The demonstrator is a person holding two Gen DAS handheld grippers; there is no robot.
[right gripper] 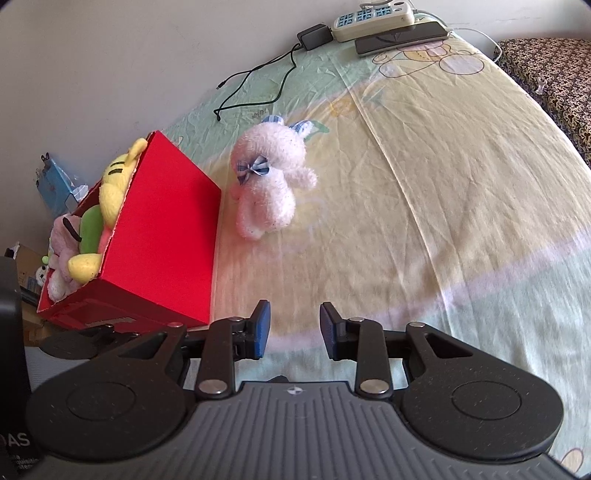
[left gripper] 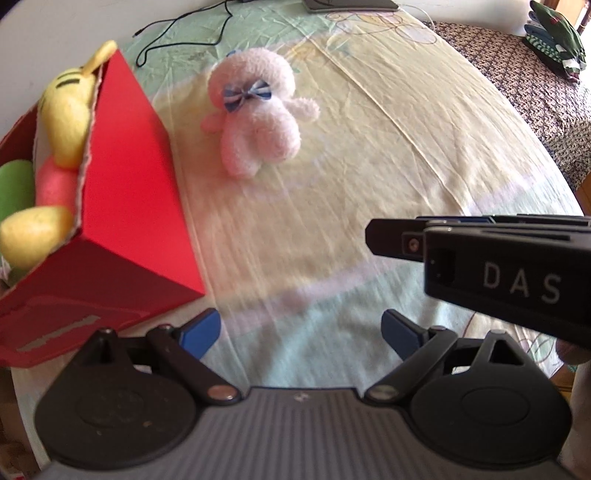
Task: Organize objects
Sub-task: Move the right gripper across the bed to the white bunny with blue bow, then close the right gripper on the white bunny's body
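Pale bedsheet (right gripper: 424,206) in yellow and mint, creased and printed with cartoon outlines, covered the bed under both claws. Nearest the lens, the left claw (left gripper: 301,332) stood wide apart, holding and touching nothing; the right claw (right gripper: 294,330) was narrower, its blue pads (right gripper: 263,328) still apart and empty. Only the left wrist view showed the right claw's black body, lettered "DAS", crossing in from the right. Just left of the claws stood the red box (right gripper: 166,236), tilted, with a yellow plush (right gripper: 112,184) poking out above green and pink toys. Beside the box's right wall, apart from it, lay the pink plush (right gripper: 267,184), fluffy, with a blue striped bow at its neck. Beyond the box, the right wrist view alone showed a black cable (right gripper: 258,85) leading to a small adapter, a white power strip (right gripper: 373,16) and a dark flat device at the wall.
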